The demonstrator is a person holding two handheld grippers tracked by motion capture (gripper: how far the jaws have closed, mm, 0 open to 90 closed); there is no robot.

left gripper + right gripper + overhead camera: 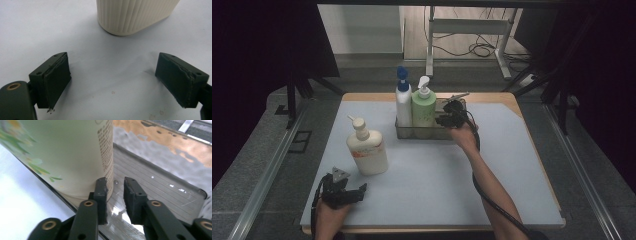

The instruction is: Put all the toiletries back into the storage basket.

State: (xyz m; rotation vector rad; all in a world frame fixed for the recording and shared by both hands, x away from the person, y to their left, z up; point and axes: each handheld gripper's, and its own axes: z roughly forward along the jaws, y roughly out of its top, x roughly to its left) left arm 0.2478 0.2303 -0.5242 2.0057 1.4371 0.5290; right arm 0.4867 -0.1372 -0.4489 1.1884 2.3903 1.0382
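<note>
Beside my slightly parted right tongs (115, 185), gripping nothing — pale green plastic pump bottle (62, 152): smooth, slippery, hold mid-body; left tongs (113, 77) wide open.

Glossy plastic on the green pump bottle (62, 152), its printed label smooth. The tray (160, 182) under it gleams like brushed, scratched metal. The cream bottle (132, 15) shows ribbed, matt plastic. A smooth matt sheet (437, 170) covers the wooden table (507, 97).

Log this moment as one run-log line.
left gripper: open, idle by cream pump bottle | right gripper: open, empty, in tray beside green pump bottle
</note>
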